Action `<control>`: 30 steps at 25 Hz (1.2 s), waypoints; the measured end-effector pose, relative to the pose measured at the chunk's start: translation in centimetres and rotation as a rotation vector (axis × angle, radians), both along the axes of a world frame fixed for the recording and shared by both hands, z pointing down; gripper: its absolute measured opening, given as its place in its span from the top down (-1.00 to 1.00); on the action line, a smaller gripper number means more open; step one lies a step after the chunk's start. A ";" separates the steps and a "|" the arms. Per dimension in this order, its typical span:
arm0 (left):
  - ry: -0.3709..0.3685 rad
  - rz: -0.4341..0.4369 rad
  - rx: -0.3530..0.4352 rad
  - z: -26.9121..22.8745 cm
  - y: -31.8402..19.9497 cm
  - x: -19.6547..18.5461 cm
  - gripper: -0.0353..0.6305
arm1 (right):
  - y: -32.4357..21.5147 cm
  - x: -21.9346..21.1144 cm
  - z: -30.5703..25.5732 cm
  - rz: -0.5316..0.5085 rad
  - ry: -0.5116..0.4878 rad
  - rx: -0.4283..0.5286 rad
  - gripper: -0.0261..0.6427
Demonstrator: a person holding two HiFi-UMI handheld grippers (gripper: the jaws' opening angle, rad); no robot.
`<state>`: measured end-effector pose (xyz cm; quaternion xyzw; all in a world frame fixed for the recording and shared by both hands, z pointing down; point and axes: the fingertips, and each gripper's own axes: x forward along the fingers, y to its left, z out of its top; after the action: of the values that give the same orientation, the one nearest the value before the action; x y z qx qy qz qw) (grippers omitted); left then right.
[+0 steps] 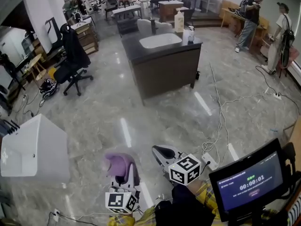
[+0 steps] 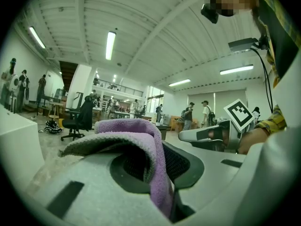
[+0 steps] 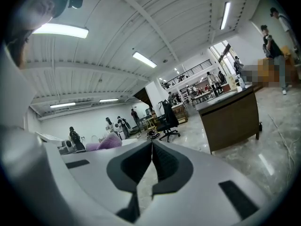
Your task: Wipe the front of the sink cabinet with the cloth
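Observation:
The sink cabinet (image 1: 162,65) is dark brown with a white basin (image 1: 160,40) on top and stands across the floor, far ahead of both grippers. Its front panel (image 3: 233,121) also shows in the right gripper view. A purple cloth (image 1: 118,165) is pinched in my left gripper (image 1: 120,171) and drapes over its jaws. In the left gripper view the cloth (image 2: 136,133) folds down between the closed jaws of my left gripper (image 2: 162,166). My right gripper (image 1: 161,151) is beside it, low near my body. Its jaws (image 3: 152,147) meet with nothing between them.
A white box (image 1: 35,147) sits on the floor at left, and a black office chair (image 1: 73,55) stands left of the cabinet. Cables (image 1: 221,107) trail over the floor at right. A monitor (image 1: 249,180) is at lower right. People (image 1: 263,25) stand far right.

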<state>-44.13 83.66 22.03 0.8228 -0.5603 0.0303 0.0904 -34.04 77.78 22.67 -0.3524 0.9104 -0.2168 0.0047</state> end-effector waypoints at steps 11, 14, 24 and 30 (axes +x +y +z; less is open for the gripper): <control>0.006 0.014 0.031 -0.6 -9.9 6.3 0.72 | -8.6 4.9 -0.6 -0.026 0.007 0.020 0.91; -0.002 0.026 0.032 -0.6 -12.4 8.5 0.72 | -10.6 6.8 -0.6 -0.029 0.008 0.023 0.91; -0.016 0.071 0.034 0.1 -17.7 15.3 0.72 | -15.7 12.8 0.7 0.009 -0.005 -0.007 0.91; -0.028 0.068 0.011 0.5 -19.5 16.1 0.72 | -17.3 14.0 1.4 0.043 -0.038 -0.033 0.91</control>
<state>-28.06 64.13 22.57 0.8412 -0.5336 0.0420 0.0769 -19.99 60.44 24.06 -0.3677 0.8986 -0.2384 0.0208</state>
